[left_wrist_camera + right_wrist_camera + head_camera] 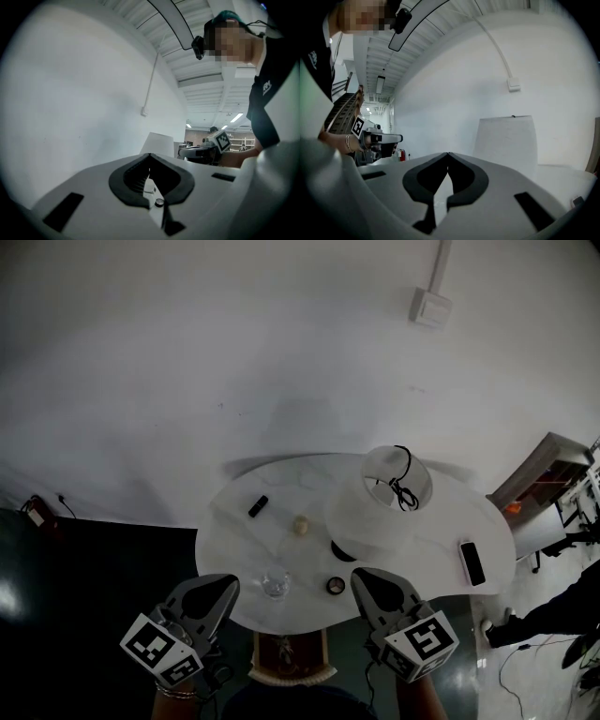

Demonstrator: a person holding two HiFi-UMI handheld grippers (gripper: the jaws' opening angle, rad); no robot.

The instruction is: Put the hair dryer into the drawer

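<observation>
Your left gripper point(223, 589) and right gripper point(364, 579) both sit clenched and empty at the near edge of the table point(244, 540), with a brown drawer-like front point(289, 652) under that edge between them, about equally near either, and no hair dryer to be made out on the table.

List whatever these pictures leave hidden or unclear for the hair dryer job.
Hair dryer: in no view.
Drawer: head view, only a brown patch under the table rim; unclear whether it is one.
Lamp base: head view, mostly hidden by its shade.
Round dark item: head view, too small to name.
</observation>
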